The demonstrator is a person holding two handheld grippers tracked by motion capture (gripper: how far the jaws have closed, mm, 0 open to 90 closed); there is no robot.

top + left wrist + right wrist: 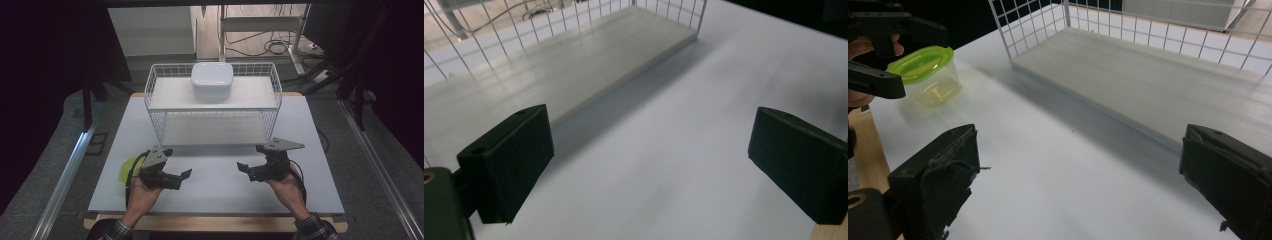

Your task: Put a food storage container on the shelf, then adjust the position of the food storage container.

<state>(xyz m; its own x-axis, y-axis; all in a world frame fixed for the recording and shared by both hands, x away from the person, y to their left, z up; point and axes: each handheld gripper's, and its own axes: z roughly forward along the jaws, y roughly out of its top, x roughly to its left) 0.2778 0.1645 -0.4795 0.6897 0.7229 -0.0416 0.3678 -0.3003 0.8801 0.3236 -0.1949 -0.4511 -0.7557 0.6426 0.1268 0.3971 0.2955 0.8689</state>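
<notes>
white wire rack (212, 105) sits at the far middle of the table (215, 180), two shelves, open side facing the person. white box (212, 80) w/ rounded corners rests on the top shelf, centred; lower shelf (574, 60) is bare. clear tub (928, 75) w/ lime-green lid stands on the table near the front left, just behind the left gripper (172, 176); in high view only a bit of its green shows beside that hand.

left gripper is held low over the table front-left, jaws wide apart, nothing btwn them, pointing inward to the right. right gripper (248, 170) is front-right, jaws also spread, empty, pointing inward to the left. both are well apart from each other and short of the rack. grey plate on top of each. right gripper view catches the left gripper's jaws at upper left, in front of the tub.
</notes>
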